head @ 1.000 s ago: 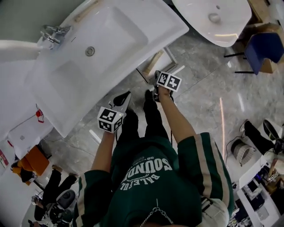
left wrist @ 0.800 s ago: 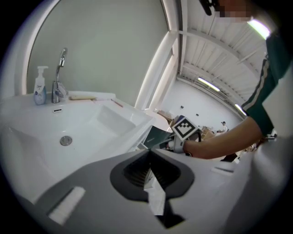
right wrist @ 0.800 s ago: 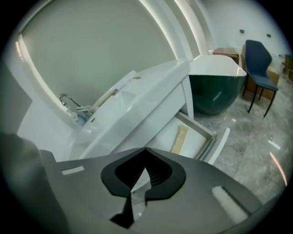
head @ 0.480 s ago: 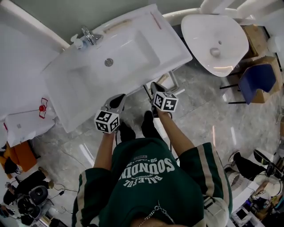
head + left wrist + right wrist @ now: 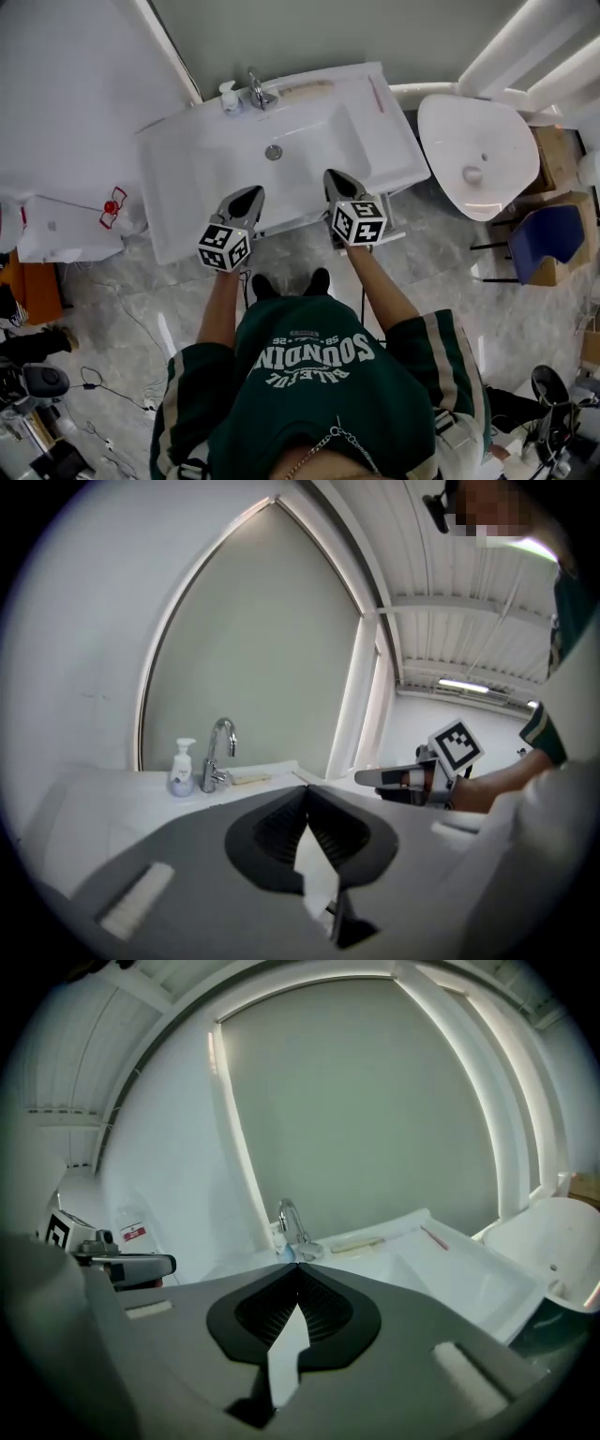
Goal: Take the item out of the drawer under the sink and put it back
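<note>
Lifted since earlier: left tool [image 5: 253,194], right tool [image 5: 333,178] now over sink [image 5: 187,159] front, shut.

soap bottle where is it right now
In the head view the soap bottle stands on the back rim of the sink, just left of the faucet, near the wall.

The sink [image 5: 173,178] is a white, rectangular vanity top set against the grey-green wall, seen from above slightly skewed. Its chrome faucet [image 5: 258,94] stands upright at the back rim. In front of the faucet a shallow rectangular basin holds a round metal drain [image 5: 273,152]. To either side of the faucet lie flat white ledges. The sink top hides the drawer.
</note>
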Demonstrator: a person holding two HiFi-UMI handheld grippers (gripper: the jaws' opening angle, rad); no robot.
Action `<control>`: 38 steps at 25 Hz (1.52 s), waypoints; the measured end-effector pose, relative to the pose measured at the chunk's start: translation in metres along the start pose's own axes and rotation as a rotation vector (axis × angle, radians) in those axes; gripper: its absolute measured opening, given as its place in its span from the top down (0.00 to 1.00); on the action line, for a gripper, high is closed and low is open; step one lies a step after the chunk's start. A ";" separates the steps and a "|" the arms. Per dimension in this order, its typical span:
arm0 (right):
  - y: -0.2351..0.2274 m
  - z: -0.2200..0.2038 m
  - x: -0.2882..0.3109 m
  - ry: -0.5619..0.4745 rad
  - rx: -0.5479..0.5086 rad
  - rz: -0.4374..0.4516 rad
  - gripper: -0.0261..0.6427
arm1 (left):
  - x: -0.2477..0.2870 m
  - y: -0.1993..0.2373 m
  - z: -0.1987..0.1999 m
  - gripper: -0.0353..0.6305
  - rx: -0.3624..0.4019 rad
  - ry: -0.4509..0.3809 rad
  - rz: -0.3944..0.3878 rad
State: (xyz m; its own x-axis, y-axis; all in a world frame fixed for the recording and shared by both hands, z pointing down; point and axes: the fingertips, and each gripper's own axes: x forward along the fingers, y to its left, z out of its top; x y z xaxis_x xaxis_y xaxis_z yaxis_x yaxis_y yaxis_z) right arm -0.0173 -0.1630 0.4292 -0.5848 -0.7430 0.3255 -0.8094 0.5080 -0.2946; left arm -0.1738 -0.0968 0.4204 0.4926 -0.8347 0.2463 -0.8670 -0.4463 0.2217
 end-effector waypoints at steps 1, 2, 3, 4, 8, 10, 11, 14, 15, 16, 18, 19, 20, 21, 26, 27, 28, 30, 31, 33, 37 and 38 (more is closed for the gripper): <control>0.007 0.009 0.003 -0.016 -0.023 0.015 0.96 | -0.005 0.007 0.007 0.87 0.002 -0.017 0.017; 0.014 0.018 0.005 -0.033 -0.045 0.029 0.96 | -0.011 0.013 0.012 0.87 0.005 -0.032 0.032; 0.021 0.025 0.006 -0.050 -0.067 0.041 0.96 | -0.017 0.018 0.017 0.87 0.008 -0.045 0.045; 0.028 0.031 0.007 -0.064 -0.086 0.053 0.96 | -0.022 0.024 0.022 0.87 0.011 -0.056 0.059; 0.054 0.049 0.014 -0.102 -0.148 0.107 0.96 | -0.043 0.043 0.032 0.87 0.011 -0.086 0.111; 0.065 0.053 0.017 -0.115 -0.157 0.133 0.96 | -0.050 0.050 0.034 0.87 0.008 -0.093 0.128; 0.068 0.054 0.017 -0.121 -0.159 0.143 0.96 | -0.053 0.052 0.035 0.87 0.007 -0.097 0.134; 0.077 0.053 0.016 -0.136 -0.171 0.153 0.96 | -0.059 0.057 0.035 0.87 0.010 -0.106 0.141; 0.079 0.052 0.016 -0.138 -0.178 0.154 0.96 | -0.061 0.058 0.035 0.87 0.010 -0.106 0.141; 0.080 0.050 0.016 -0.137 -0.183 0.156 0.96 | -0.061 0.059 0.034 0.87 0.010 -0.105 0.141; 0.080 0.048 0.017 -0.128 -0.190 0.157 0.96 | -0.060 0.060 0.032 0.87 0.006 -0.102 0.140; 0.079 0.046 0.017 -0.123 -0.192 0.156 0.96 | -0.059 0.059 0.031 0.87 0.004 -0.100 0.139; 0.078 0.045 0.016 -0.118 -0.193 0.155 0.96 | -0.059 0.058 0.030 0.87 0.002 -0.098 0.137; 0.077 0.043 0.015 -0.115 -0.193 0.152 0.96 | -0.058 0.057 0.028 0.87 0.001 -0.095 0.135; 0.074 0.041 0.012 -0.115 -0.193 0.143 0.96 | -0.056 0.054 0.024 0.87 -0.001 -0.086 0.123; 0.073 0.041 0.012 -0.114 -0.192 0.142 0.96 | -0.056 0.053 0.024 0.87 -0.001 -0.084 0.121; 0.073 0.041 0.012 -0.113 -0.191 0.141 0.96 | -0.055 0.053 0.024 0.87 -0.001 -0.083 0.120; 0.071 0.040 0.012 -0.112 -0.187 0.140 0.96 | -0.054 0.053 0.025 0.87 0.000 -0.081 0.116; 0.071 0.040 0.013 -0.112 -0.186 0.139 0.96 | -0.053 0.052 0.025 0.87 0.000 -0.080 0.115; 0.070 0.040 0.012 -0.112 -0.183 0.139 0.96 | -0.052 0.051 0.025 0.87 0.001 -0.077 0.112; 0.069 0.039 0.012 -0.111 -0.179 0.140 0.96 | -0.050 0.050 0.023 0.87 0.000 -0.073 0.108; 0.068 0.038 0.012 -0.111 -0.179 0.139 0.96 | -0.049 0.050 0.022 0.87 0.000 -0.072 0.107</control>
State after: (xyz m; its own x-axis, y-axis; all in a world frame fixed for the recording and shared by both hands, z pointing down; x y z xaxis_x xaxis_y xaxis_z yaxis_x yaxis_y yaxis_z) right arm -0.0775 -0.1539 0.3784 -0.6898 -0.6988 0.1894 -0.7238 0.6704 -0.1631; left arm -0.2429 -0.0850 0.3982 0.3903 -0.8987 0.2001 -0.9145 -0.3531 0.1976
